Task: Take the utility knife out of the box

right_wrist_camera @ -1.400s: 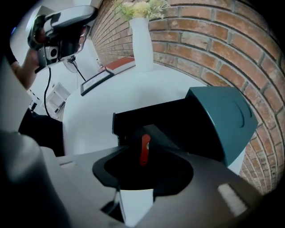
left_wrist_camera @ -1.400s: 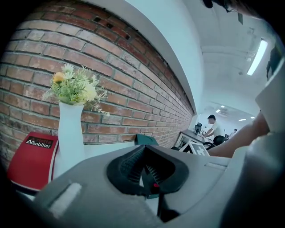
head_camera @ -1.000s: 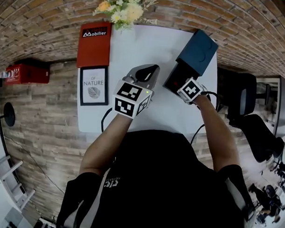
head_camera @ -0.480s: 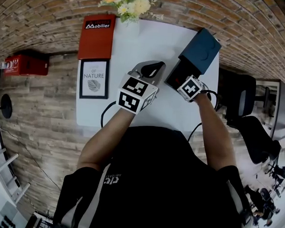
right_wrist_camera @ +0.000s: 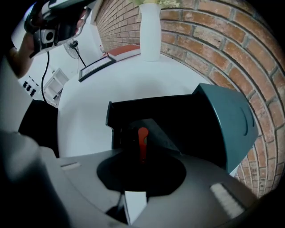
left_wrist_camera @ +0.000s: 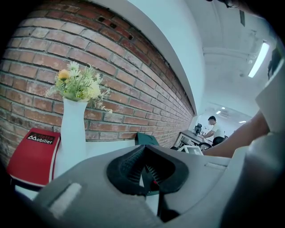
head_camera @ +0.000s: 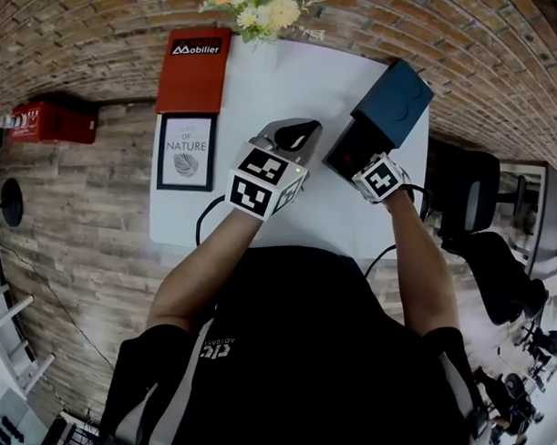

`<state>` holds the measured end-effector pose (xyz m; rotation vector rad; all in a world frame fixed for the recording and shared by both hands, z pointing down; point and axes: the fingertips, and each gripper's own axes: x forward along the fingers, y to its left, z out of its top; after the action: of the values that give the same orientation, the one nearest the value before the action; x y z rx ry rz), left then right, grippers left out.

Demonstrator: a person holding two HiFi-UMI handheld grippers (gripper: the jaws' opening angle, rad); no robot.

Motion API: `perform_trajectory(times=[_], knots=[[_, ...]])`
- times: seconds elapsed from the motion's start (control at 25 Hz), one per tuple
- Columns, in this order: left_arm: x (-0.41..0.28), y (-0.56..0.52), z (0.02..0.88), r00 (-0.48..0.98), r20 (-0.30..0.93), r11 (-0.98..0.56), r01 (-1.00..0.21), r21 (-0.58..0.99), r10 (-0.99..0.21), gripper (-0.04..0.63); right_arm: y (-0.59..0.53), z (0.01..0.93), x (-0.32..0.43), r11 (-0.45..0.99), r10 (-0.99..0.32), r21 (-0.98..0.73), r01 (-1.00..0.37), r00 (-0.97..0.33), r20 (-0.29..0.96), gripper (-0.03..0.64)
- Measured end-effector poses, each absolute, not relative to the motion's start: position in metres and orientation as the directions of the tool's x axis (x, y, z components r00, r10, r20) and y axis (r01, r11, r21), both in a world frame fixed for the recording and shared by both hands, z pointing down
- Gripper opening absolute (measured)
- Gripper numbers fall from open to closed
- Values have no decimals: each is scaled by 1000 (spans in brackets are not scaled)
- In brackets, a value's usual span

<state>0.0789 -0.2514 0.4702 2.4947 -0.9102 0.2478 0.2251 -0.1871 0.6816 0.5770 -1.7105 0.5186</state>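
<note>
Little has changed over the last second. The right claw (right_wrist_camera: 141, 170) has only edged a touch at the mouth of the box (right_wrist_camera: 222, 120), and the left claw (left_wrist_camera: 147, 171) hangs beside it much as before. We see the right claw's jaws apart, and the knife (right_wrist_camera: 142, 140) showing as an orange strip in line with them, still standing inside the dark box on the table (head_camera: 265, 80). The left claw is parted too, with nothing in it. So we judge the grasp hasn't been made yet — the lift is still ahead.
</note>
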Motion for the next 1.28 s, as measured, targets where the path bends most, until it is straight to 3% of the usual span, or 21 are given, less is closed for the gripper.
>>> perform_trajectory(times=[0.72,1.08,1.28], knots=[[121,-241,480,844,315,-737,-535,414,-435,9,-201,614,222,751,-264,13,-661,-282,922,57],[132,-233,487,866,334,-760,-490,426,-371,74,-201,564,197,762,-368,56,-645,-360,858,55],[142,-227,485,880,332,-776,-461,430,-340,77,-197,539,180,780,-410,82,-620,-407,816,55]])
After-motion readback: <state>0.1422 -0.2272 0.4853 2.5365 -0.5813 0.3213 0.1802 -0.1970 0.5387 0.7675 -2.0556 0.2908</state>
